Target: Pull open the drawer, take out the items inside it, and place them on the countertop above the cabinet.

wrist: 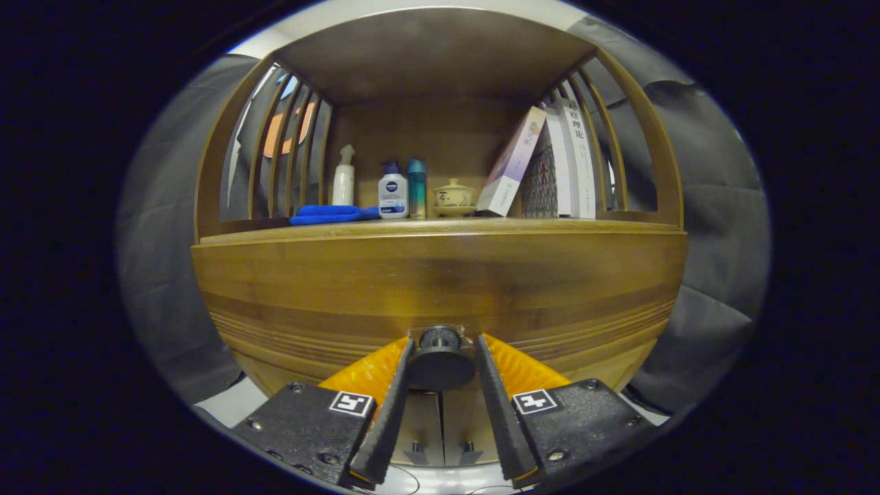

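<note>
The wooden drawer front (440, 282) spans the cabinet just below the countertop (440, 223). Its round dark knob (440, 364) sits between my fingers, and my gripper (443, 340) is shut on it, one finger pressing on each side. The drawer's inside is hidden behind its front. I cannot tell whether it is pulled out at all.
On the countertop stand a folded blue cloth (330, 214), a white spray bottle (343, 179), a white bottle with a blue cap (392, 191), a teal can (416, 187), a lidded tea bowl (454, 196) and leaning books (550, 161). Slatted side rails flank the shelf. Two lower cabinet doors (440, 426) lie below the knob.
</note>
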Motion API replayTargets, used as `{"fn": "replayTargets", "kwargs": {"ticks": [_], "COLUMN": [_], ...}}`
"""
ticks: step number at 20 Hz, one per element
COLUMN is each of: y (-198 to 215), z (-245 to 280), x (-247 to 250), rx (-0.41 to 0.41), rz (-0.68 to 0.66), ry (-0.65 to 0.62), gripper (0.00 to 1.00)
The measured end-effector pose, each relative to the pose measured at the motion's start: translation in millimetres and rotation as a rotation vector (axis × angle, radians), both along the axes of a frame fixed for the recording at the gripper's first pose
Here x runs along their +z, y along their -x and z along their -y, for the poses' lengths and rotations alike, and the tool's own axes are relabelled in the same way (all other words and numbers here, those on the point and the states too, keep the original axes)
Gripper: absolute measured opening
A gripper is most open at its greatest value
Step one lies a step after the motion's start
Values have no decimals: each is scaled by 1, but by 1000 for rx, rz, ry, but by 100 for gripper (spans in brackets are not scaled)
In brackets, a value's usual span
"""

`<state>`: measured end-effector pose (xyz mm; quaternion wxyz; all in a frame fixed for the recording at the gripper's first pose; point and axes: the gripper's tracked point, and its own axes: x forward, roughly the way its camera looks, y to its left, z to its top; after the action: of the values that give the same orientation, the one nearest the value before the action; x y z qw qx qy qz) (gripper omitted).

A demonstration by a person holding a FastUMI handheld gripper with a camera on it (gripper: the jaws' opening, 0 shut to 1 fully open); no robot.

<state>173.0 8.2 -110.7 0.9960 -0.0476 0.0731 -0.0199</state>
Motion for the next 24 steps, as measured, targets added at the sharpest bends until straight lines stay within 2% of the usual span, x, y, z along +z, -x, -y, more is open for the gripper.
{"fn": "replayTargets", "kwargs": {"ticks": [2,7,14,24], "y": [1,3,36,106], "z": [1,1,2,5], "x": [0,-2,-4,-9], "rx": [-3,15,11,30], "rz": [-8,-15,-12,-18], "ry": [21,42,38,28], "gripper": [49,41,39,39]}}
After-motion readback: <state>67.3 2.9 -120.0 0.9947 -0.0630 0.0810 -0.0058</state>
